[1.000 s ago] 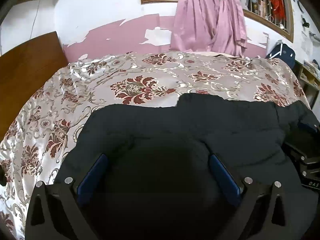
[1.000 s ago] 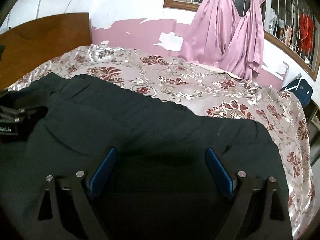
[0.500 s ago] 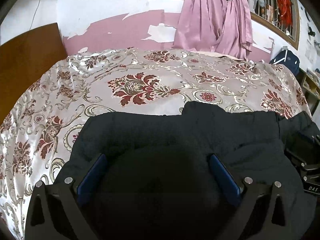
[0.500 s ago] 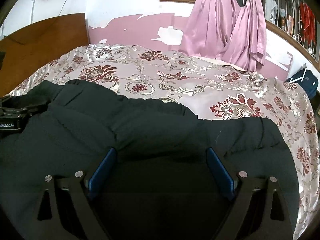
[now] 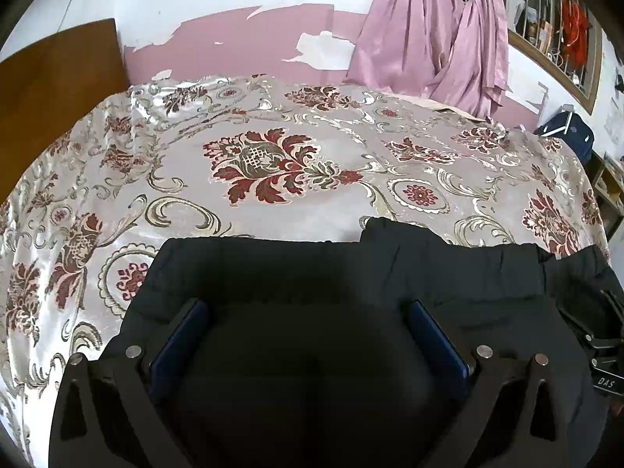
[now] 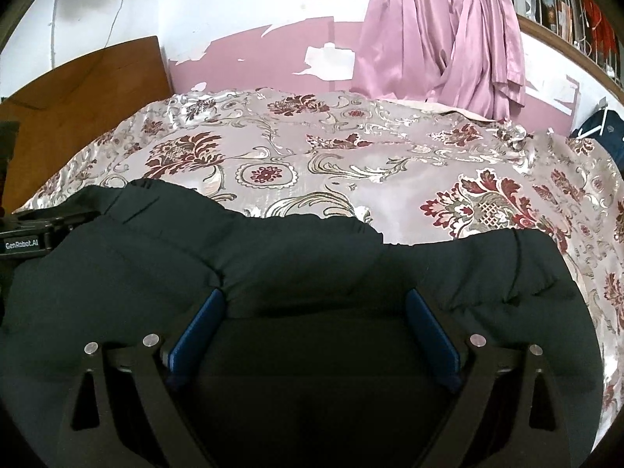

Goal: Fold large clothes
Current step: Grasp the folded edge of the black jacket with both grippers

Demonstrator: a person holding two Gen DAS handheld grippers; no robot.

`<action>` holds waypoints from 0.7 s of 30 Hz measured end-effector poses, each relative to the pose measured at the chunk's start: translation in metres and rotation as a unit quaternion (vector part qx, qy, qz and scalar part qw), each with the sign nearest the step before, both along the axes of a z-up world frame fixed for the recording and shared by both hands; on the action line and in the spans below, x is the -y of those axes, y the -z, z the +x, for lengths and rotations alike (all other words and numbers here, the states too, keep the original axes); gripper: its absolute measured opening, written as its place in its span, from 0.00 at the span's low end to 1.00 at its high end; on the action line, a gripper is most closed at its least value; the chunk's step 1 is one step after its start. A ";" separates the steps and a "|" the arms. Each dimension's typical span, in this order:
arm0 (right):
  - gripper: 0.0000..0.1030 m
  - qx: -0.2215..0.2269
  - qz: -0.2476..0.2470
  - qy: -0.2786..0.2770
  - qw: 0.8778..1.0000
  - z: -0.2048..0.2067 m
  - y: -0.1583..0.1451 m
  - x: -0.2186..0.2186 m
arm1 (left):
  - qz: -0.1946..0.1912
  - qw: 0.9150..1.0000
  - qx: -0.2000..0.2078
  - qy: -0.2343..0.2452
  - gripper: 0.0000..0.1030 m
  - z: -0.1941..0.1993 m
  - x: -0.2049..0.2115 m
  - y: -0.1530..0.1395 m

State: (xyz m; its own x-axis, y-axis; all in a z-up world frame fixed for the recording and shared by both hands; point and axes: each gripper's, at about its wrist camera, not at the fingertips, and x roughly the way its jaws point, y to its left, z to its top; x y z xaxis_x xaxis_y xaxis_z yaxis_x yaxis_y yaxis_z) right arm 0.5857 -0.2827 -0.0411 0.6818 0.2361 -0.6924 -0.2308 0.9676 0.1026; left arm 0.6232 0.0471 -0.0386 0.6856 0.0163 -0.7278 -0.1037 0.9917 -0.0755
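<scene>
A large black padded garment lies on the bed and fills the lower part of both views. My left gripper is open, its blue pads wide apart over the garment's left part. My right gripper is open too, its blue pads spread over the garment's right part. Each gripper shows at the edge of the other's view: the right one at the far right, the left one at the far left. Whether the pads touch the cloth is hidden.
The bed has a shiny floral cover stretching beyond the garment. A wooden headboard stands at the left. Pink curtains hang at the back under a barred window. A dark blue bag sits at the far right.
The garment's far edge has come toward me in both views, baring more of the floral cover. Both grippers have stayed open over the garment.
</scene>
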 end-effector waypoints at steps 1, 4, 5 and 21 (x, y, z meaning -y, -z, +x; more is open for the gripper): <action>0.89 -0.003 0.005 0.000 1.000 0.002 0.002 0.001 | -0.003 1.000 -0.002 0.000 1.00 0.001 0.000 0.001; 0.89 -0.006 0.022 -0.001 1.000 0.005 0.007 0.004 | -0.009 1.000 0.001 0.000 1.00 0.000 -0.001 0.003; 0.89 -0.007 0.030 -0.001 1.000 0.004 0.008 0.006 | -0.011 1.000 0.002 0.000 1.00 0.000 -0.001 0.003; 0.90 -0.005 0.070 -0.003 0.998 0.001 0.016 0.011 | -0.024 1.000 0.006 0.003 1.00 -0.002 -0.003 0.007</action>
